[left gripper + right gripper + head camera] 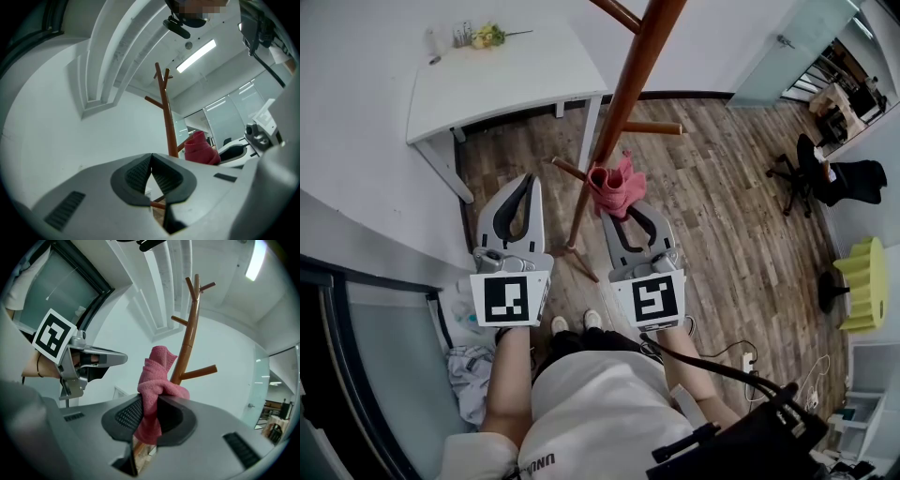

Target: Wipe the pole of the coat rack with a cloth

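The brown wooden coat rack pole (623,103) slants from the top of the head view down to its feet on the floor. My right gripper (618,206) is shut on a pink cloth (613,187), which bunches up right beside the lower pole, on its right. In the right gripper view the cloth (156,380) sticks up between the jaws in front of the pole (189,338). My left gripper (530,178) is shut on nothing, to the left of the pole. Its own view shows the tips (151,158) together, the pole (167,117) beyond them and the cloth (199,149) to the right.
A white table (502,84) with yellow flowers (487,36) stands behind the rack against the wall. A black office chair (811,173) and a yellow-green stool (862,281) are to the right. A glass door (384,366) is at the left, a black bag (750,441) at the bottom right.
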### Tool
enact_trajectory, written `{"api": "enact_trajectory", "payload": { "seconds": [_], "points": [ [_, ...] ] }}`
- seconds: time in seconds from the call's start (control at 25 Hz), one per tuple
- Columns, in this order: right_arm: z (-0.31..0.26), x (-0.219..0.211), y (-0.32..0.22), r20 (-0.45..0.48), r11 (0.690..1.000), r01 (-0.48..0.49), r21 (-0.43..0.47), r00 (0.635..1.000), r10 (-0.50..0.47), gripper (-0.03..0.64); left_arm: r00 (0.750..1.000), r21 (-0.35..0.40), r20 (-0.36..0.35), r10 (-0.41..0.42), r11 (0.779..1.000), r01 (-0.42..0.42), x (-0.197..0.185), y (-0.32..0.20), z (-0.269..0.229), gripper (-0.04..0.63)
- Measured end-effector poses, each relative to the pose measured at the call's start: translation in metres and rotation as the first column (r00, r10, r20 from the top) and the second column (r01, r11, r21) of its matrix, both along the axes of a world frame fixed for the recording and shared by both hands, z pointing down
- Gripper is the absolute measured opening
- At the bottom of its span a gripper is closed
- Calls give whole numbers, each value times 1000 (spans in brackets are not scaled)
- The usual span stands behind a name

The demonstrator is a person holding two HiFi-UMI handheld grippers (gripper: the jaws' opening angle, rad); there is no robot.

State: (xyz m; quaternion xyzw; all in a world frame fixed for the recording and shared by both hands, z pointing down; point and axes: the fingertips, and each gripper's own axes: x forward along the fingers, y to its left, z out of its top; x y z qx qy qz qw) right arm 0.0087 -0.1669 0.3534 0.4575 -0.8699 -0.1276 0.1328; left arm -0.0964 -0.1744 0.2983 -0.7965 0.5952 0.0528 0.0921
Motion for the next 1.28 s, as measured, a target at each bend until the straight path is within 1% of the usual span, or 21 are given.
{"api": "enact_trajectory", "payload": {
  "seconds": [0.16, 0.32, 0.4, 0.44, 0.48, 0.52, 0.56, 0.6, 0.8, 0.92, 1.0, 1.08, 1.12, 1.2, 1.24, 1.28],
  "points": [
    [-15, 1, 2, -72, 996, 33, 84, 997, -27, 78, 1000, -1, 0, 1, 1000, -1, 1, -2, -1, 14],
    [-27, 7, 5, -123, 991, 19, 133, 992, -2, 78, 1000, -3, -6, 2, 1000, -2, 2, -4, 0, 14],
    [-34, 10, 5, -127, 988, 12, 157, 992, 8, 78, 1000, -2, -6, 0, 1000, 0, 2, -4, 0, 14],
    [-40, 12, 5, -95, 986, 2, 169, 995, 14, 78, 1000, -1, -4, 0, 1000, 0, 2, -4, 0, 14],
    [-48, 13, 3, -19, 983, -17, 183, 1000, 21, 78, 1000, 1, -2, -1, 1000, 1, 1, -5, 0, 14],
    [-57, 14, 2, 83, 980, -44, 195, 996, 28, 78, 1000, 2, 0, -1, 1000, 1, 1, -6, 0, 14],
    [-65, 15, 1, 160, 977, -65, 203, 987, 32, 78, 1000, 1, 0, -2, 1000, 2, 1, -6, 0, 14],
    [-70, 16, 0, 194, 975, -75, 209, 980, 34, 78, 1000, 0, 0, -3, 1000, 3, 1, -7, 0, 14],
    [-78, 17, -9, 190, 967, -88, 238, 981, 43, 78, 1000, -4, 1, -10, 1000, 10, -1, -10, 2, 14],
    [-82, 16, -17, 186, 963, -85, 256, 982, 37, 78, 999, 4, 40, -15, 1000, 15, -4, -11, 5, 14],
    [-83, 15, -23, 187, 961, -83, 265, 982, 34, 78, 999, -1, 33, -20, 1000, 20, -5, -13, 6, 14],
    [-82, 14, -28, 163, 960, -78, 268, 986, 35, 78, 998, 6, 51, -23, 1000, 23, -8, -15, 7, 14],
    [-78, 14, -31, 111, 961, -69, 267, 993, 40, 78, 998, 9, 62, -24, 1000, 24, -10, -16, 7, 14],
    [-67, 16, -35, -58, 965, -40, 259, 997, 57, 78, 998, 6, 57, -27, 1000, 27, -11, -18, 7, 14],
    [-65, 17, -38, -104, 965, -36, 260, 993, 65, 78, 998, 8, 62, -27, 1000, 27, -11, -19, 8, 14],
    [-65, 19, -40, -92, 963, -43, 266, 993, 70, 78, 997, 10, 71, -27, 1000, 26, -11, -21, 8, 14]
  ]
}}
